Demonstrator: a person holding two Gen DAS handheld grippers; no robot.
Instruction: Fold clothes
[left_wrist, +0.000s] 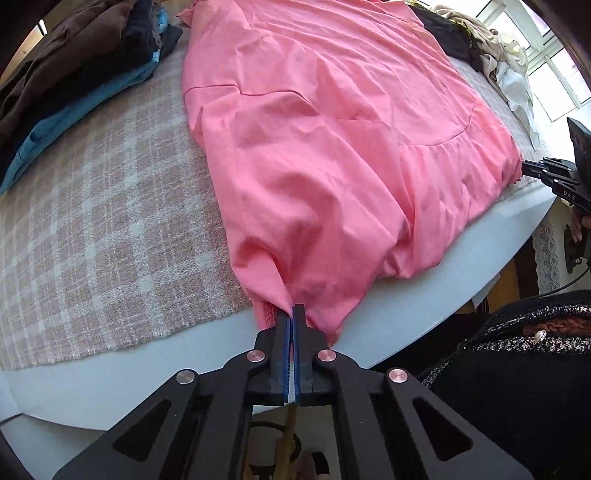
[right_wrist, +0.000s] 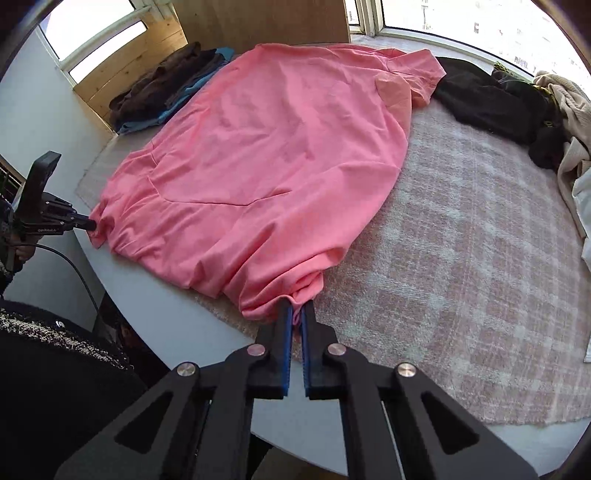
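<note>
Pink garment (left_wrist: 332, 147) hem at table edge, pinched by left gripper (left_wrist: 293, 314), right gripper (right_wrist: 297, 306).

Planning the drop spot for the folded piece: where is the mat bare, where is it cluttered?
Bare plaid mat lies between the pink garment and the black and beige heap; a narrower strip separates the garment from the brown and blue stack. Both far corners are crowded. Left gripper and right gripper pinch the near hem.

White table (right_wrist: 155, 325) — plaid cloth (right_wrist: 461, 277), pink garment (right_wrist: 258, 155)
</note>
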